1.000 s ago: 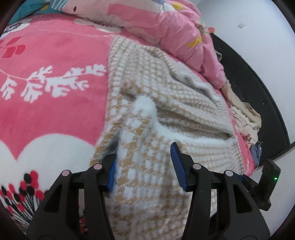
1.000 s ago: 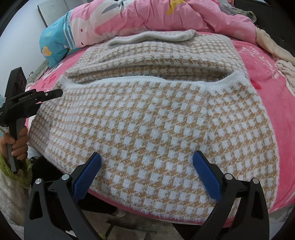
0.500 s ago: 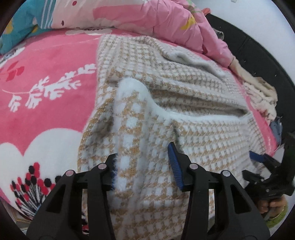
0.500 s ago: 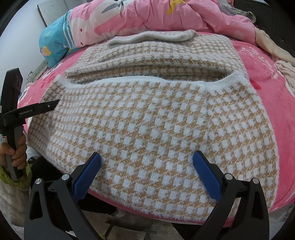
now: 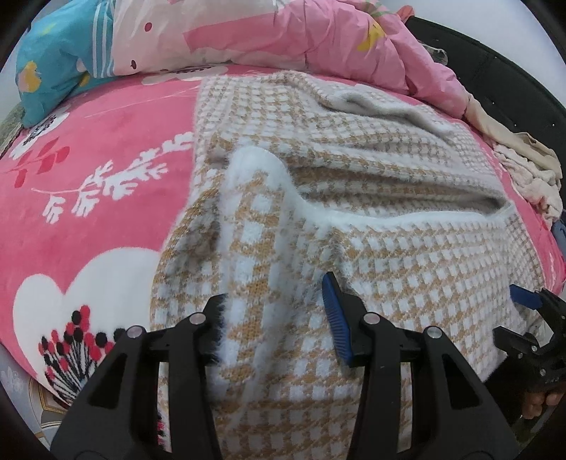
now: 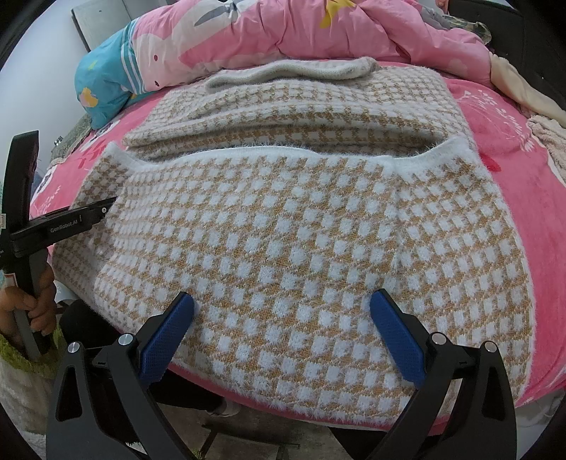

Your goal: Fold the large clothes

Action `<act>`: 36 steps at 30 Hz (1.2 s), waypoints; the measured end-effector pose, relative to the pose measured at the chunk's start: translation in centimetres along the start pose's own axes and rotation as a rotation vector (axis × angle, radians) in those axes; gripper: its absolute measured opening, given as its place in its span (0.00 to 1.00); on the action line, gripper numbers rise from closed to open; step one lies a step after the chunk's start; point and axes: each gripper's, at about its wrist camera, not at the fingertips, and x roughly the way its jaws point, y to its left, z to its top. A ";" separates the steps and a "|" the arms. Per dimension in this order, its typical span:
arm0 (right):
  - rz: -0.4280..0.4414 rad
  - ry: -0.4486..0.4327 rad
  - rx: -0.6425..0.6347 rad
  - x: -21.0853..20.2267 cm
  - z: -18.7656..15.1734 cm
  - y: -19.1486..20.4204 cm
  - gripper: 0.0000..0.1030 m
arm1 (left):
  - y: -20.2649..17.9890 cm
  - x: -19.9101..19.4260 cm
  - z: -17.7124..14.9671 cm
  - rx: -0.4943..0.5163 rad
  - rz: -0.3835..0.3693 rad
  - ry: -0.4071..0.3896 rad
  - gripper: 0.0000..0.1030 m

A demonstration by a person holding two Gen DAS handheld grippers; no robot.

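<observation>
A pink blanket (image 5: pixel 106 170) printed with white sprigs and a white heart covers the bed, and a heaped pink quilt (image 6: pixel 283 32) lies along its far side with a blue pillow (image 5: pixel 53 63) at one end. The checked tan-and-white sweater (image 6: pixel 283 226) is spread on the blanket in front of the quilt, its near part doubled over so a white fuzzy edge runs across it, and its near hem hangs at the bed's edge. A grey knit band lies on the sweater's far end, just beside the quilt.

The left gripper (image 5: pixel 276 311) sits at the sweater's left side with a raised fold of the knit between its fingers; the jaws stand apart around the fold, not pressed on it. The right gripper (image 6: pixel 283 325) hovers over the sweater's near hem, jaws spread wide and holding nothing. Pale crumpled clothes (image 5: pixel 530 170) lie beyond the sweater's right side.
</observation>
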 end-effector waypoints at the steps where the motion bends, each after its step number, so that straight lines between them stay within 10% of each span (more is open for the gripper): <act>1: 0.000 0.000 0.000 0.0 0.0 0.0 0.94 | -0.1 0.0 0.0 -0.002 0.003 0.000 0.42; 21: -0.093 -0.153 0.081 -6.7 -0.4 -6.9 0.94 | -0.9 -0.1 -0.3 0.010 0.065 -0.014 0.43; 36: -0.057 -0.177 0.050 -5.7 4.4 -10.6 0.73 | -2.4 -0.2 -0.4 0.049 0.178 -0.020 0.43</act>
